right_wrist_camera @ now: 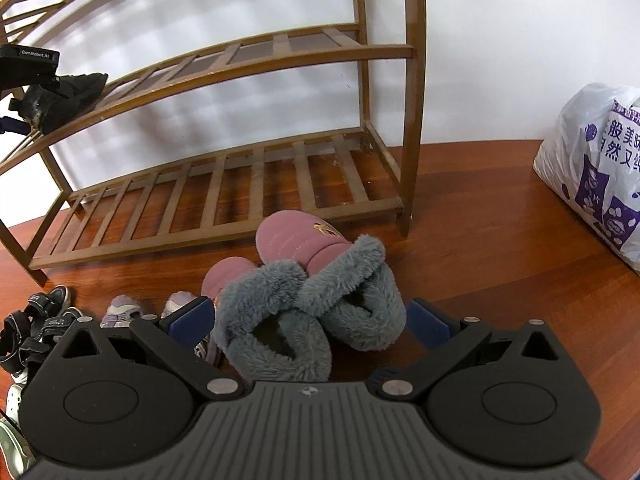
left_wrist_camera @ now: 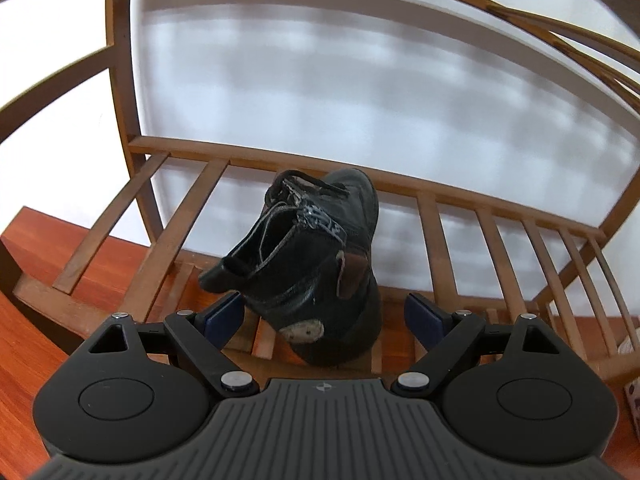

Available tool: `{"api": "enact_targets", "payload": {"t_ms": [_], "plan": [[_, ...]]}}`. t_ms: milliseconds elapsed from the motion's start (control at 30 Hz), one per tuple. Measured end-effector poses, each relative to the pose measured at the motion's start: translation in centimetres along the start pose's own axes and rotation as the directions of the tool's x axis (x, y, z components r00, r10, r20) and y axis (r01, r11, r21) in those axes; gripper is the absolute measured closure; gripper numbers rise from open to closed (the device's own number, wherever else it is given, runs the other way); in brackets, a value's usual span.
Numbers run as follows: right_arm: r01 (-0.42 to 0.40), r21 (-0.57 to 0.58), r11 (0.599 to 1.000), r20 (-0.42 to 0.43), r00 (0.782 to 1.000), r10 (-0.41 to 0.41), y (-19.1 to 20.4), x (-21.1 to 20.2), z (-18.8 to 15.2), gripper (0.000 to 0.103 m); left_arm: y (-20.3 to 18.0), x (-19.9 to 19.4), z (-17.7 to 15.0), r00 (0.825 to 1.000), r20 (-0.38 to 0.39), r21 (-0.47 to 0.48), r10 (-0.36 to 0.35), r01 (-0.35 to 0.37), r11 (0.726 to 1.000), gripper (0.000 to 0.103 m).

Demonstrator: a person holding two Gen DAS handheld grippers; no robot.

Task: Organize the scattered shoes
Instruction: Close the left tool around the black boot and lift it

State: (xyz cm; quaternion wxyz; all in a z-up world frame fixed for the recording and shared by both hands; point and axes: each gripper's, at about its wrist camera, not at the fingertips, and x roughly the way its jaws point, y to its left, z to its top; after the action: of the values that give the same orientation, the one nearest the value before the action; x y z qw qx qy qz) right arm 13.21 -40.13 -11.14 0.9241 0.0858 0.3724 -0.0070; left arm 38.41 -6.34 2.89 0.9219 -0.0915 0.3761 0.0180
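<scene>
A worn black ankle boot (left_wrist_camera: 308, 264) rests on a slatted shelf of the wooden shoe rack (left_wrist_camera: 452, 196), heel toward me. My left gripper (left_wrist_camera: 324, 316) is open, its blue pads on either side of the boot's heel; the left pad (left_wrist_camera: 224, 314) is close to the leather, the right one apart. In the right wrist view the same boot (right_wrist_camera: 68, 96) sits on the middle shelf at far left. A pair of pink slippers with grey fur (right_wrist_camera: 308, 292) lies on the floor before the rack's bottom shelf (right_wrist_camera: 224, 192). My right gripper (right_wrist_camera: 310, 318) hangs open around their fur openings.
Black sandals (right_wrist_camera: 36, 320) and small lilac shoes (right_wrist_camera: 124, 308) lie on the red-brown wood floor at left. A white printed plastic bag (right_wrist_camera: 600, 172) stands at right by the white wall. The rack's right post (right_wrist_camera: 412, 120) is just beyond the slippers.
</scene>
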Motion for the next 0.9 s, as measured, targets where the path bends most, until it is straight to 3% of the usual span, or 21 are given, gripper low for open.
{"api": "enact_targets", "payload": {"t_ms": [200,300,600,900], "plan": [[0.010,0.016,1.000,-0.010,1.000,-0.010,-0.4,0.7,-0.1,0.000,0.0,0.8,0.0,1.000,0.010,-0.034,0.019,-0.019,0.999,0.016],[0.013,0.022,1.000,-0.015,1.000,-0.013,-0.5,1.0,-0.1,0.000,-0.3,0.8,-0.2,0.999,0.027,-0.028,0.046,-0.045,0.999,0.024],[0.014,0.010,1.000,-0.007,1.000,-0.014,-0.3,0.7,-0.1,0.000,0.6,0.2,0.0,0.998,0.062,-0.100,0.007,0.000,0.995,0.037],[0.008,0.002,1.000,0.000,1.000,-0.008,-0.3,0.4,-0.1,0.000,0.6,-1.5,-0.1,0.997,0.079,-0.109,-0.019,0.027,0.994,0.045]]}}
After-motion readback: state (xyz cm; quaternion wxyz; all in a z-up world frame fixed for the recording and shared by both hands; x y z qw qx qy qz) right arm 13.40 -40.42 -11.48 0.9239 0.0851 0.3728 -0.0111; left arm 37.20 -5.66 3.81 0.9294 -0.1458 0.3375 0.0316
